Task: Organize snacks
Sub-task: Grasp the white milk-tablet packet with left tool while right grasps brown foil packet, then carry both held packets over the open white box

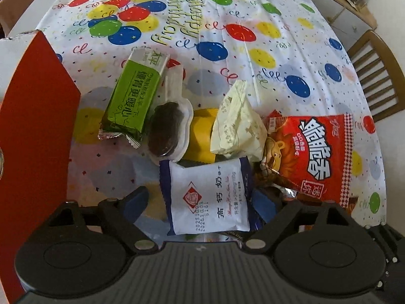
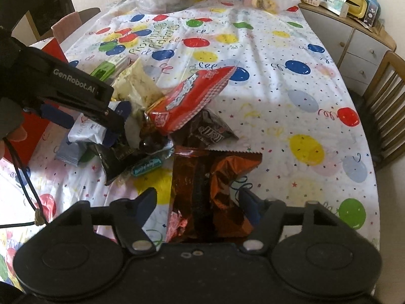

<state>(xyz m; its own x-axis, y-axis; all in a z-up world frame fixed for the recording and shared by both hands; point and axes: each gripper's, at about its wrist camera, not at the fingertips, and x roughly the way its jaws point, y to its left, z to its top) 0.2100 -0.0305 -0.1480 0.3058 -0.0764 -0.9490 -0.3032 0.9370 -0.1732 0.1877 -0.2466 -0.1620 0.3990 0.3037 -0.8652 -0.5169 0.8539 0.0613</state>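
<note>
Our left tongs (image 1: 200, 197) sit apart around a white snack packet (image 1: 206, 197). Right tongs (image 2: 197, 197) are apart over a brown foil bag (image 2: 212, 192). We can't see inside the red box (image 1: 35, 116).

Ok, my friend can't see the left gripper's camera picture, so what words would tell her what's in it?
The left gripper sits open around a white and blue snack packet on a balloon-print birthday tablecloth. Beyond lie a green bar wrapper, a clear-wrapped dark cookie, a cream pouch and a red crisps bag; a red box stands left.
</note>
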